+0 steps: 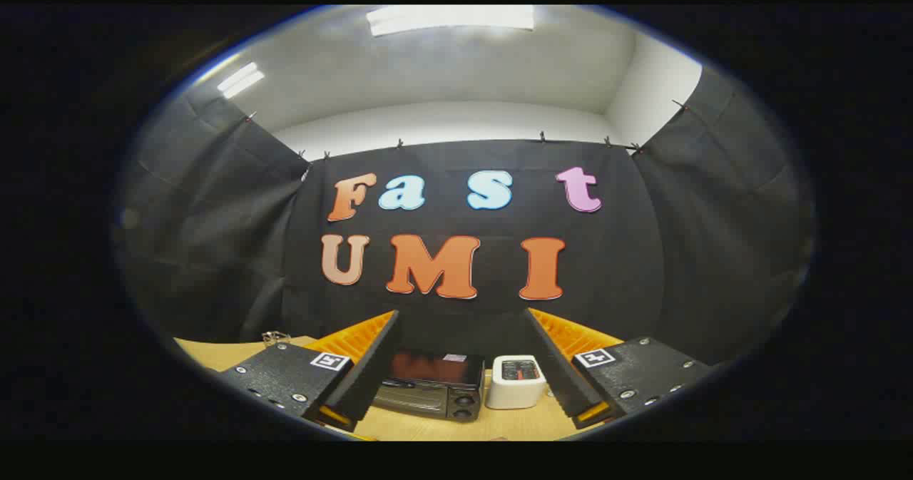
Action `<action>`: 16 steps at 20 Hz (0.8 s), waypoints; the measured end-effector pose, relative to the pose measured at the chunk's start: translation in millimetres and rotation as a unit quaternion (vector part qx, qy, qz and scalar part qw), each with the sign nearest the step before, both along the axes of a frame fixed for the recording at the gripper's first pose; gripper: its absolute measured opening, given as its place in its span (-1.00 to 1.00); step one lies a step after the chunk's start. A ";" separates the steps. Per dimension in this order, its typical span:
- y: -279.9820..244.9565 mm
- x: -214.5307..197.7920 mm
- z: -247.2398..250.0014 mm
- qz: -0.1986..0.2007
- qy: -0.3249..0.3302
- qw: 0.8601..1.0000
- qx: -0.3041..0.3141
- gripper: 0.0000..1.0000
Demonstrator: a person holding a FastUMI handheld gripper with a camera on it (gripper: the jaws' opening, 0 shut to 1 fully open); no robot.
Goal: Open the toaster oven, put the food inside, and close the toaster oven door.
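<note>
We are holding the gripper (462, 366) released and grasping nothing, its two fingers (367, 366) spreading wide apart across the lower middle of the frame above a light wooden table (428, 429). The toaster oven (430, 387) is sitting on that table low in the centre, between the fingers and beyond them, its door standing closed and two dark knobs (463, 406) showing at its right end. Just to its right a small white box-shaped appliance (516, 381) is standing close beside it, while a small metal object (275, 337) is lying on the table at the lower left, too small to identify.
</note>
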State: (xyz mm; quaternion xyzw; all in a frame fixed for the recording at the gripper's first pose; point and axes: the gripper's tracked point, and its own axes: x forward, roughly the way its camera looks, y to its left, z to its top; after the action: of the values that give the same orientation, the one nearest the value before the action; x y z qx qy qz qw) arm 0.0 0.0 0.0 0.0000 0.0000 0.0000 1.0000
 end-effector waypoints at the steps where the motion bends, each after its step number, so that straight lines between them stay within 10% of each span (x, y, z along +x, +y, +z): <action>1: 2.0 -0.8 2.5 0.001 -0.003 1.000 0.000 0.97; 16: -18.4 -35.8 45.3 -0.015 -0.025 1.000 0.006 0.97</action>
State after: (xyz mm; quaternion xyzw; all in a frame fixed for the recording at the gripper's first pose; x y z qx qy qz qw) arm -35.8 -18.4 45.3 0.0057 -0.0251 -0.0149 0.9996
